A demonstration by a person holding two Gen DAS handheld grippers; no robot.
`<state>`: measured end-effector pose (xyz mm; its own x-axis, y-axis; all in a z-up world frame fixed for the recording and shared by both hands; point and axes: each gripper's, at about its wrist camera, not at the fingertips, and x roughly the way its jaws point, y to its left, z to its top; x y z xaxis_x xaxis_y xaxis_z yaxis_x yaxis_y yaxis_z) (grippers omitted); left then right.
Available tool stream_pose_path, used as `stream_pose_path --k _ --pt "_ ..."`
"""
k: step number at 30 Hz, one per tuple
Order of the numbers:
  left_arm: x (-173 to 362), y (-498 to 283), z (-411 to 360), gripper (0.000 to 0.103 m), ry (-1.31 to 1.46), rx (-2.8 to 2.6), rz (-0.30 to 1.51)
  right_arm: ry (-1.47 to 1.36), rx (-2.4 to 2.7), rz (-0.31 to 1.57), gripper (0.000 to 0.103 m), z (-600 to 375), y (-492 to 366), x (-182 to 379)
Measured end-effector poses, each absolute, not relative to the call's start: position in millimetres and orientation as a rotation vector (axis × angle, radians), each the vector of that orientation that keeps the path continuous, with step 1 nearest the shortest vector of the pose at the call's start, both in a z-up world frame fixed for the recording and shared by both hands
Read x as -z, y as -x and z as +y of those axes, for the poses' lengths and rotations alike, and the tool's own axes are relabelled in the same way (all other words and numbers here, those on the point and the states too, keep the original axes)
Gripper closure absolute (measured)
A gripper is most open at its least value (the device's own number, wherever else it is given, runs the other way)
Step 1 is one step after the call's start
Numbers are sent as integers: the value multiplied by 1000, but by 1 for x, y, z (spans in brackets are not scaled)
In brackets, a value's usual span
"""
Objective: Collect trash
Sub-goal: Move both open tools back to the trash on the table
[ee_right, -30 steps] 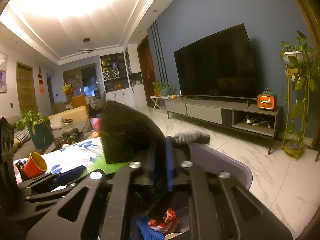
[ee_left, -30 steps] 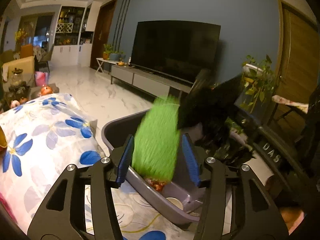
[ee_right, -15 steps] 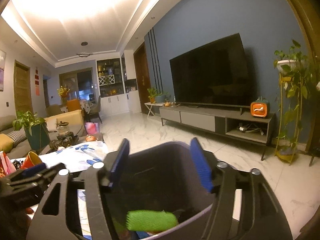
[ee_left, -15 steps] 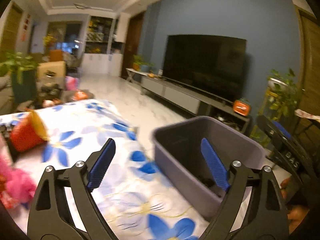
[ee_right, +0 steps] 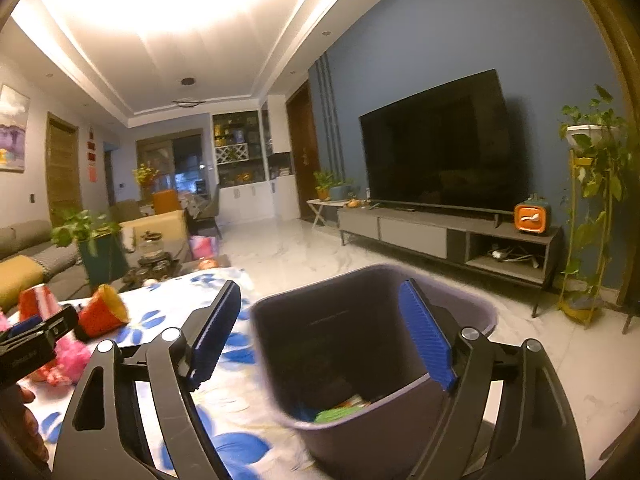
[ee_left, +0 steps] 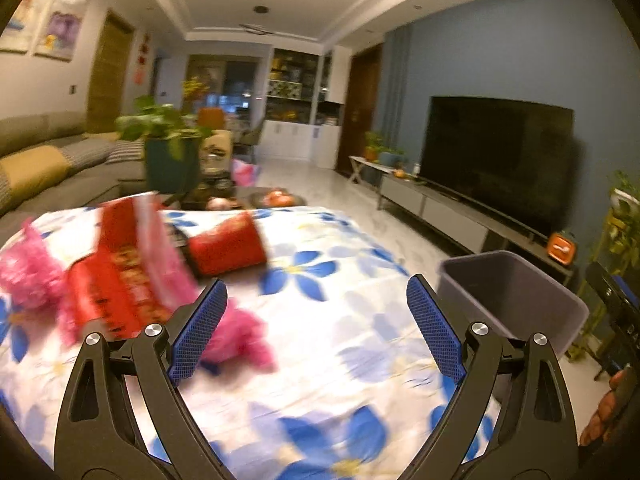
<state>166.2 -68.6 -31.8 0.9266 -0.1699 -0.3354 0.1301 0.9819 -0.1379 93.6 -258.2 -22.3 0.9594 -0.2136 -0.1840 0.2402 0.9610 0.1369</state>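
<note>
My left gripper [ee_left: 316, 328] is open and empty above the flowered tablecloth [ee_left: 320, 380]. Ahead on its left lie a red paper cup [ee_left: 228, 246] on its side, a red packet [ee_left: 120, 280] and crumpled pink trash [ee_left: 240, 336]. The grey bin [ee_left: 512, 300] stands off the table's right edge. My right gripper [ee_right: 320, 340] is open and empty above the bin [ee_right: 360, 360]. Green and blue trash [ee_right: 340, 414] lies in the bin. The red cup [ee_right: 100, 316] and pink trash [ee_right: 68, 360] also show at the left.
A TV [ee_right: 436, 160] on a low grey cabinet [ee_right: 440, 236] stands along the blue wall. A plant stand [ee_right: 592, 220] is at the right. A sofa [ee_left: 40, 168] and a potted plant [ee_left: 168, 152] lie behind the table. The other gripper [ee_right: 28, 340] shows at the left edge.
Both grippers let go of the green and black items, which dropped into the bin. My left gripper swung left over the table. My right gripper lifted slightly above the bin.
</note>
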Motion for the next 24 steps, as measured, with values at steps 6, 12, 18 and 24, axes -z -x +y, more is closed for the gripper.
stream_pose_path --k 6,12,18,24 --pt "33 -146 -18 13 125 36 340 -162 125 206 23 -215 -94 28" --pt "35 -127 20 13 122 -57 333 -129 22 236 23 -167 -103 33" --pt "37 -120 55 13 171 -117 341 -95 -66 267 23 -126 -115 42" --pt "38 -117 84 13 195 -173 332 -49 -143 305 23 -82 -136 52"
